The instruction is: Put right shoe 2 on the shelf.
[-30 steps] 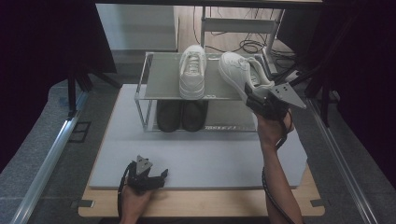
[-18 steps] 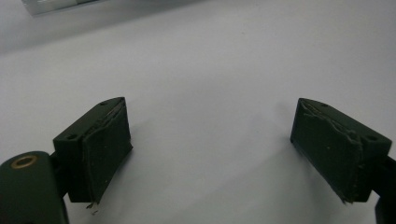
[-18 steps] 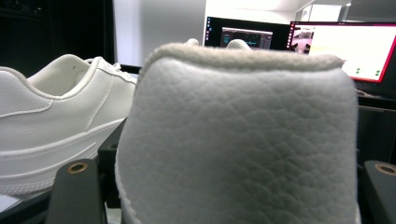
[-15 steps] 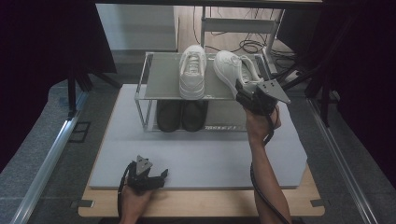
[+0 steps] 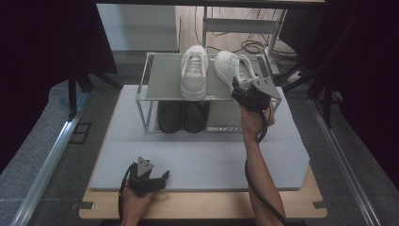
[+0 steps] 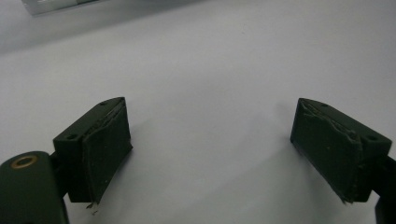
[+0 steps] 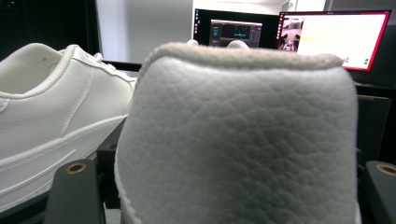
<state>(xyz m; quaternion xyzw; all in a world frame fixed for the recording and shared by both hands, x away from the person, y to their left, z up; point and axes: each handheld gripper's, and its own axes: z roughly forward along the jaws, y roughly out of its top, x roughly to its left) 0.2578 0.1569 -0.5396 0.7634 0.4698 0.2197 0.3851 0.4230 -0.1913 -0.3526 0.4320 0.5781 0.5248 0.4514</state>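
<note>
My right gripper [image 5: 238,90] is shut on the heel of a white sneaker [image 5: 229,67], which it holds tilted over the right part of the rack's top shelf [image 5: 162,84]. In the right gripper view that heel [image 7: 238,135] stands between the jaws of my right gripper [image 7: 229,189]. A second white sneaker [image 5: 194,71] stands on the shelf just to its left, and it is the white sneaker [image 7: 51,107] close beside the held heel. My left gripper [image 5: 159,178] rests open on the grey mat [image 5: 211,155] near the front edge. Nothing is between the jaws of my left gripper [image 6: 210,149].
A pair of black shoes [image 5: 183,117] sits on the rack's lower shelf. The metal rack stands at the back of the mat. Lit monitors [image 7: 334,39] glow beyond the rack. Dark stands and cables surround the table.
My right gripper has carried the white sneaker to the left and a little down, closer to the sneaker on the shelf. The left gripper has stayed where it was.
</note>
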